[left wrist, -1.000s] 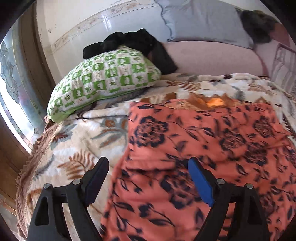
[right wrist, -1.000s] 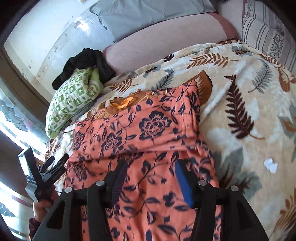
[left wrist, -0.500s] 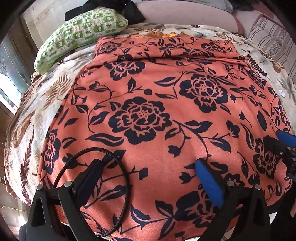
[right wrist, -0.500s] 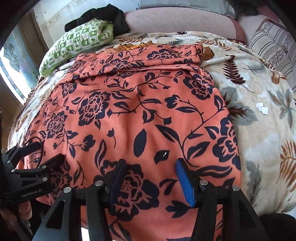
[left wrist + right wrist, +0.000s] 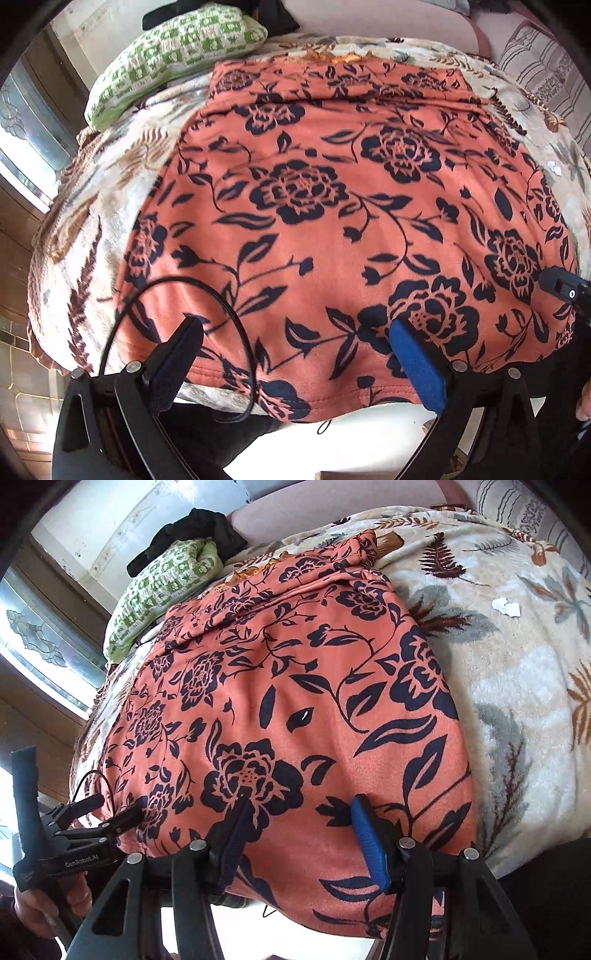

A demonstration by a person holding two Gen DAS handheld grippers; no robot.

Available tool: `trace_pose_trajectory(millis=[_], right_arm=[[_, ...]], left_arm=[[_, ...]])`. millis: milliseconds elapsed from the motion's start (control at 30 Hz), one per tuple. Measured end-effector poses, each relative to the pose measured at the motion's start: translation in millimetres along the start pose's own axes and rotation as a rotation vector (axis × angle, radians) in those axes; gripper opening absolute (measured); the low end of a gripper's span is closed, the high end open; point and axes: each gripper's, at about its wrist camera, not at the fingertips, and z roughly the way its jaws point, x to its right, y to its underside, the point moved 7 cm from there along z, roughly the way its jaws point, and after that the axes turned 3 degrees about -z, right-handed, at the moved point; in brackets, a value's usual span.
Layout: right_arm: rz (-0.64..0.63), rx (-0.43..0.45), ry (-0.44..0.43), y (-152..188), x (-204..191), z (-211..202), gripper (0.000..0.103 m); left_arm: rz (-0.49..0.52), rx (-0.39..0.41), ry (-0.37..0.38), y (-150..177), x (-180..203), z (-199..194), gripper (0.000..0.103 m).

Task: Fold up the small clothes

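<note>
The orange floral garment (image 5: pixel 332 221) is spread flat on the bed (image 5: pixel 517 686), its near hem draped over the edge, presumably so a fold can be started there. The left tool (image 5: pixel 295 350) is held wide above that hem, empty; the right tool (image 5: pixel 299 823) is held half-open, nothing gripped.

the black garment (image 5: pixel 192 535) behind the green pillow (image 5: pixel 166 587) is half hidden by it. beside this pillow, the window (image 5: pixel 22 122) is cut by the frame edge.
</note>
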Motion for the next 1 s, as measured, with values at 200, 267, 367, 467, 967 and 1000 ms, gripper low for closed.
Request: trace_pose_trajectory(millis=[200, 267, 367, 467, 967, 1000], right_arm=[[-0.048, 0.044, -0.018, -18.9, -16.5, -18.2, 0.059], [-0.084, 0.096, -0.004, -44.0, -22.5, -29.8, 0.059], [-0.069, 0.141, 0.017, -93.7, -18.3, -34.3, 0.059], [-0.038, 0.117, 0.071, -143.2, -4.8, -12.6, 0.059], [-0.053, 0.132, 0.176, -256.8, 16.7, 133.8, 0.059], [-0.083, 0.135, 0.201, -256.0, 13.4, 135.2, 0.059]], left_arm=[[-0.071, 0.205, -0.003, -75.4, -37.6, -44.4, 0.101], [-0.082, 0.247, -0.009, -115.3, -48.8, -44.9, 0.101], [-0.108, 0.267, -0.019, -167.5, -61.8, -32.0, 0.101], [-0.134, 0.248, -0.015, -208.6, -67.5, -0.5, 0.101], [-0.316, 0.074, 0.026, -260.2, -86.6, 185.3, 0.103], [-0.351, 0.088, 0.044, -260.0, -90.4, 182.2, 0.103]])
